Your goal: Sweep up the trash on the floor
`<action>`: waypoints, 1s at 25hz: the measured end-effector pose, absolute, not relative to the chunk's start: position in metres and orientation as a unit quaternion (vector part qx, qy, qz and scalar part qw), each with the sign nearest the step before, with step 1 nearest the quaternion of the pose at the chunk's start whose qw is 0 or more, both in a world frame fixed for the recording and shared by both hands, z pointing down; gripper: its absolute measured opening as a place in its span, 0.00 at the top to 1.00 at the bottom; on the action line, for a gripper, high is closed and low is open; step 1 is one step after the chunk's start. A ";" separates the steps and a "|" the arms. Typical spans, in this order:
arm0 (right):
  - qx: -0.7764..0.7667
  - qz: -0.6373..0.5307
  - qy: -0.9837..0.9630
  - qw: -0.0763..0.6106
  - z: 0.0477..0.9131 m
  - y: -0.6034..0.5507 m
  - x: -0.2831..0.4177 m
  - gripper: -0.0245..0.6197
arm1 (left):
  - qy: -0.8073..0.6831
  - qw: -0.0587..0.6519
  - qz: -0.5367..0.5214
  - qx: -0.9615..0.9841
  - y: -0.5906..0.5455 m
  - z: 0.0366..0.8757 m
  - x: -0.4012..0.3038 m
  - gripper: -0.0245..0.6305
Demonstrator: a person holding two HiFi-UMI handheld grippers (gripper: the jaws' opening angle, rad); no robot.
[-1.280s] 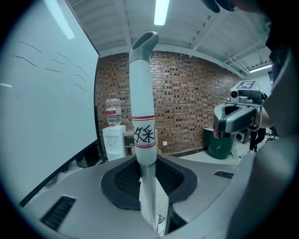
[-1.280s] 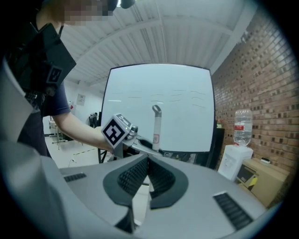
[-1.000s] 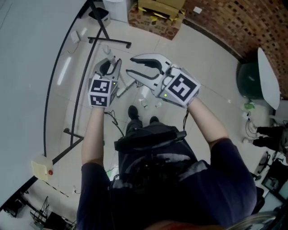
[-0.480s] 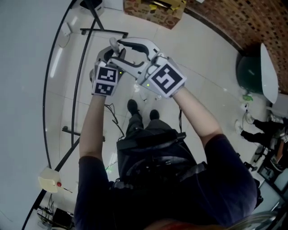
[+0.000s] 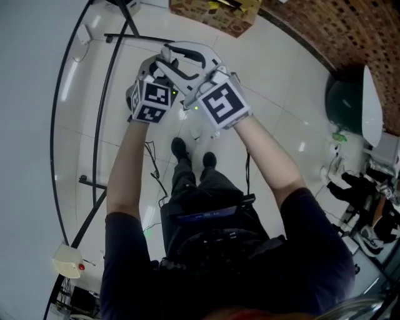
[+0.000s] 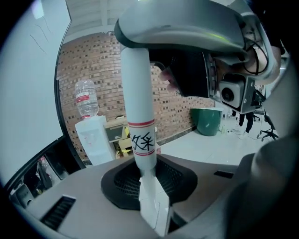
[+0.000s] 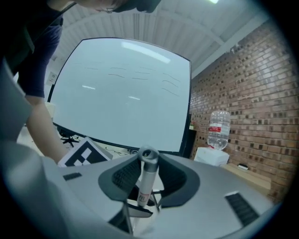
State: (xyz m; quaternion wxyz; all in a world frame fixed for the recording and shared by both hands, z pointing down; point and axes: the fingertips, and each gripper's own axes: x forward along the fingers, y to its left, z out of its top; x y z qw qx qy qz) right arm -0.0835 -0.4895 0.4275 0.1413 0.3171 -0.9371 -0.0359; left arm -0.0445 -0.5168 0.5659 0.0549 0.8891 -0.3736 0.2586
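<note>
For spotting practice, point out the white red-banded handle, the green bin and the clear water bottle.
White red-banded handle [image 6: 137, 93]: left gripper view, mid shaft.
Dark green plastic bin [image 6: 208, 122]: left gripper view, front wall.
Clear plastic water bottle [image 7: 218, 129]: right gripper view, labelled middle.

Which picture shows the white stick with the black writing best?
The left gripper view: the white stick rises large and close, writing plain. The right gripper view shows it small, from its top end. In the head view it is almost wholly hidden.

water dispenser [image 6: 96, 140]: bottle [image 6: 86, 97] on top | green bin [image 6: 208, 120]: by brick wall [image 6: 88, 56] | cardboard box [image 5: 212, 9]: near that wall
</note>
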 end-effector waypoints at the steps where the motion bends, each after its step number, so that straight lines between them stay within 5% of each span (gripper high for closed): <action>1: 0.313 -0.043 -0.937 0.149 0.434 -0.492 -0.082 0.78 | -0.372 0.053 0.262 0.889 -0.520 0.572 -0.044 0.84; 25: 0.242 -0.020 -0.938 0.249 0.503 -0.417 -0.038 0.78 | -0.312 0.151 0.309 0.886 -0.461 0.640 0.001 0.83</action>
